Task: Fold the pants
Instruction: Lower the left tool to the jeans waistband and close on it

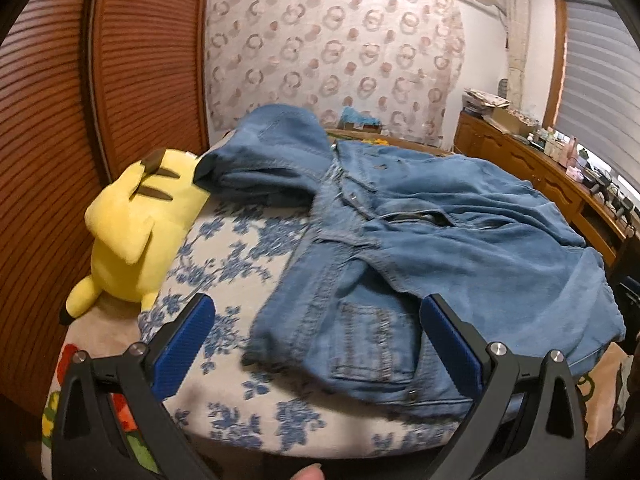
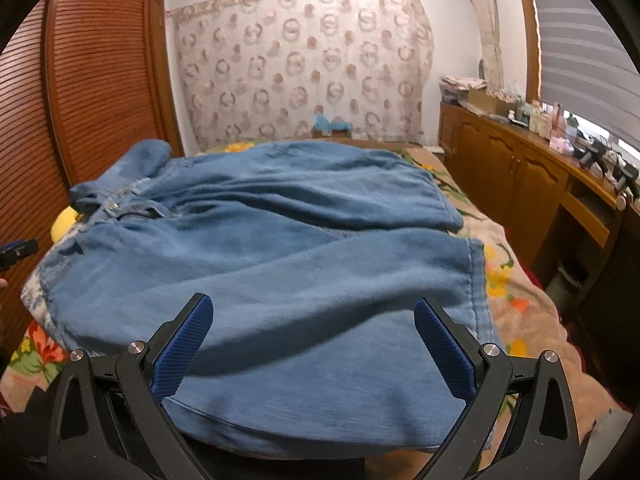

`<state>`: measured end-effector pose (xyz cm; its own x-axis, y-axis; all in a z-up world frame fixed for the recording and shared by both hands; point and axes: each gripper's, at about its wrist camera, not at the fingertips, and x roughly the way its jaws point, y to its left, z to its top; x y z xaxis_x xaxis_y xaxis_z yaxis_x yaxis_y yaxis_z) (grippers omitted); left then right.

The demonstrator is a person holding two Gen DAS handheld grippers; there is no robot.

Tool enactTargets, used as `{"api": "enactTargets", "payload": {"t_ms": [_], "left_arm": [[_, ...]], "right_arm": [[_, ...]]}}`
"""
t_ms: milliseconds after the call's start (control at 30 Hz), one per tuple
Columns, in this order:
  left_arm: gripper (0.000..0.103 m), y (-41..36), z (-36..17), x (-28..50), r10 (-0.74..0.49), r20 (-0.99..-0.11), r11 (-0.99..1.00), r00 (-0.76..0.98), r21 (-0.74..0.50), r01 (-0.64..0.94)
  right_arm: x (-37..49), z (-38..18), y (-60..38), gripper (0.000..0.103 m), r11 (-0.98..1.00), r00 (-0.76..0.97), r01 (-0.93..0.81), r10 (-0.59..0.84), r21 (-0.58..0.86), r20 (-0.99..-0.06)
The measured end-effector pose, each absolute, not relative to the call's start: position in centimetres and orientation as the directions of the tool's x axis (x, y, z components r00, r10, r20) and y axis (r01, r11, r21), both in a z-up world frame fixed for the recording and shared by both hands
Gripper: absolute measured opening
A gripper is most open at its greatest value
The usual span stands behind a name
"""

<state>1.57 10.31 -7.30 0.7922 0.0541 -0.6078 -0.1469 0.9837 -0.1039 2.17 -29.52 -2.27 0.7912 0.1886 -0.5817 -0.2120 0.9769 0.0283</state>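
Light blue denim pants (image 1: pixel 432 232) lie spread on the bed, waistband toward the left, part of the waist flipped up over a yellow plush. My left gripper (image 1: pixel 316 328) hovers open over the back pocket (image 1: pixel 372 344) near the waist, with nothing between its blue pads (image 1: pixel 184 344). In the right wrist view the pants (image 2: pixel 280 240) stretch across the bed with both legs side by side, hems at the right. My right gripper (image 2: pixel 312 328) is open above the near leg, holding nothing. The left gripper's tip (image 2: pixel 18 252) peeks in at that view's left edge.
A yellow plush toy (image 1: pixel 136 216) lies at the bed's left beside the brown louvred wardrobe (image 1: pixel 60 160). A blue-flowered white cloth (image 1: pixel 240 248) and flowered blanket (image 2: pixel 516 308) cover the bed. A cluttered wooden cabinet (image 2: pixel 520 176) runs along the right under the window.
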Motion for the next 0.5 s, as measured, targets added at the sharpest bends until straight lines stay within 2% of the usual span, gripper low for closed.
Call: {"api": "enactTargets", "payload": {"t_ms": [267, 467, 500], "left_arm": [[0.102, 12.4, -9.7, 1.3, 0.011, -0.652, 0.971, 0.758, -0.174, -0.163], [0.094, 12.6, -10.7, 1.0, -0.016, -0.665, 0.965, 0.746, -0.204, -0.162], [0.089, 12.6, -10.9, 1.1, -0.019, -0.670, 0.965, 0.742, -0.206, -0.161]], "right_arm": [[2.6, -3.6, -30.3, 0.102, 0.979, 0.766, -0.202, 0.172, 0.022, -0.619], [2.7, -3.9, -30.6, 0.102, 0.980, 0.760, -0.196, 0.165, 0.022, -0.629], [2.7, -3.9, -30.6, 0.102, 0.980, 0.759, -0.196, 0.165, 0.021, -0.630]]}}
